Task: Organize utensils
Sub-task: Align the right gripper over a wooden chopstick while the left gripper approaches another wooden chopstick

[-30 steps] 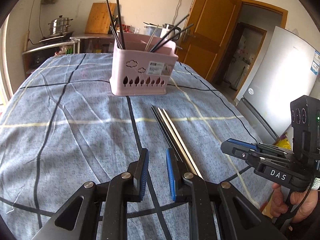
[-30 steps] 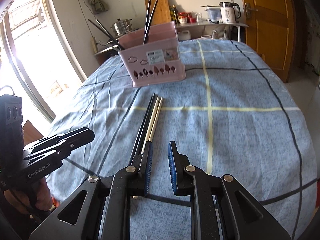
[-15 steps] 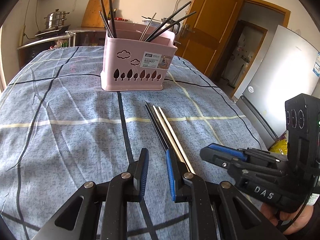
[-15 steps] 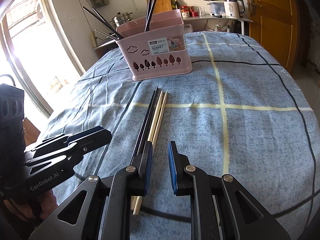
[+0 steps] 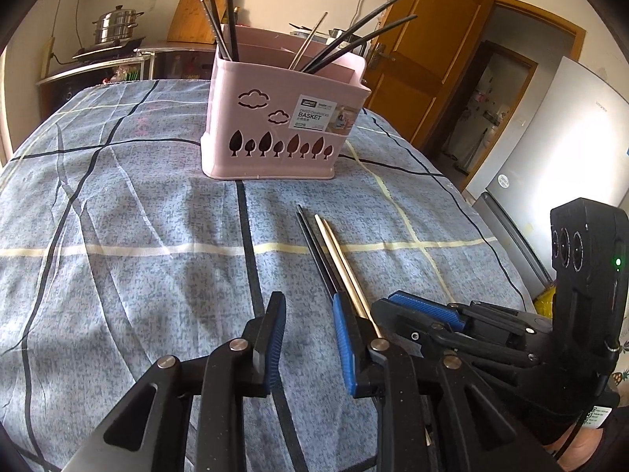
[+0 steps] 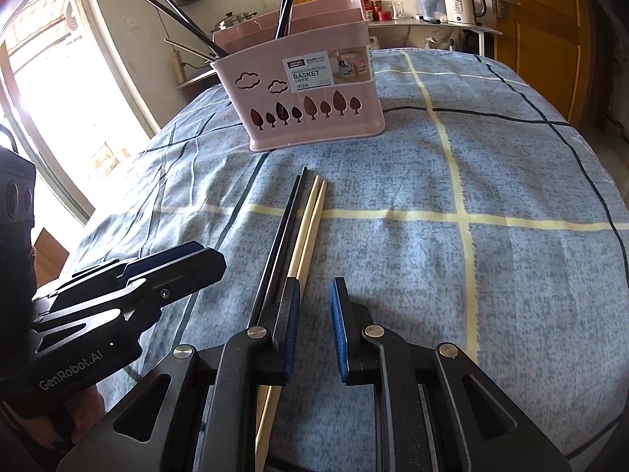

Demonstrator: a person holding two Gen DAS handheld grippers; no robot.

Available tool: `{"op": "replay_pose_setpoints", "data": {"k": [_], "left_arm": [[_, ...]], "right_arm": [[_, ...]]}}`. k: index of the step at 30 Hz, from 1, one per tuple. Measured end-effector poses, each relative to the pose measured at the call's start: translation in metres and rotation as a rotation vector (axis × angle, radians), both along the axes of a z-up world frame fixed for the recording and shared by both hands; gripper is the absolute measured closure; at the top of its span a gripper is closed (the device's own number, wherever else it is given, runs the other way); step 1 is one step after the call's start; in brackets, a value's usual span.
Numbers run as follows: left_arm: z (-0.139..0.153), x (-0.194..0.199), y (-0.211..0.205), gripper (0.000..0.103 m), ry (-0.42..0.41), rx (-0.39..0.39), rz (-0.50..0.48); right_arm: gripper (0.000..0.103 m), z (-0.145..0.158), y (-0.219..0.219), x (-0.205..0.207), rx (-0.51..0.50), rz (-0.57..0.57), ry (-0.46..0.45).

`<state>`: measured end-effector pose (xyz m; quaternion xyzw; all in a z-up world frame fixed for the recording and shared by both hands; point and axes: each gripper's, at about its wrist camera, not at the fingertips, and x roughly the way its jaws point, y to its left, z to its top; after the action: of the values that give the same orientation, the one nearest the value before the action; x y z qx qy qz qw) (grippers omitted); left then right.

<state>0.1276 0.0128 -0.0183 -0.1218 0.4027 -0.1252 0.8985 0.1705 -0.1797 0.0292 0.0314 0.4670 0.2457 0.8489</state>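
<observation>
Nearest, left gripper with blue-padded fingers parted and nothing between them, hovering low over a blue checked tablecloth. Just to its right, right gripper, fingers likewise spread apart and holding nothing, set close beside the left one so that each shows at the edge of the other's view. Between and ahead of them, flat on the cloth, two black chopsticks and two pale wooden chopsticks, lying side by side and touching along their length, near ends passing under the right gripper's left finger, tips pointing toward the far side of the table. Beyond the tips, apart from them, a pink plastic basket standing upright on the cloth, cut with cloud and tree shapes and labelled "BASKET", with several dark and metal chopsticks standing tilted inside. Farther back, a steel pot on a side counter, a white kettle on a shelf, a brown wooden door, and a bright window at the left of the right-hand view.
</observation>
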Motion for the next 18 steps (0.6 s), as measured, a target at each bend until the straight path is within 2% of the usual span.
{"op": "replay_pose_setpoints", "data": {"k": [18], "left_arm": [[-0.0023, 0.0089, 0.0024, 0.074, 0.022, 0.003, 0.016]], "right_arm": [[0.087, -0.0003, 0.0083, 0.0047, -0.066, 0.032, -0.012]]}}
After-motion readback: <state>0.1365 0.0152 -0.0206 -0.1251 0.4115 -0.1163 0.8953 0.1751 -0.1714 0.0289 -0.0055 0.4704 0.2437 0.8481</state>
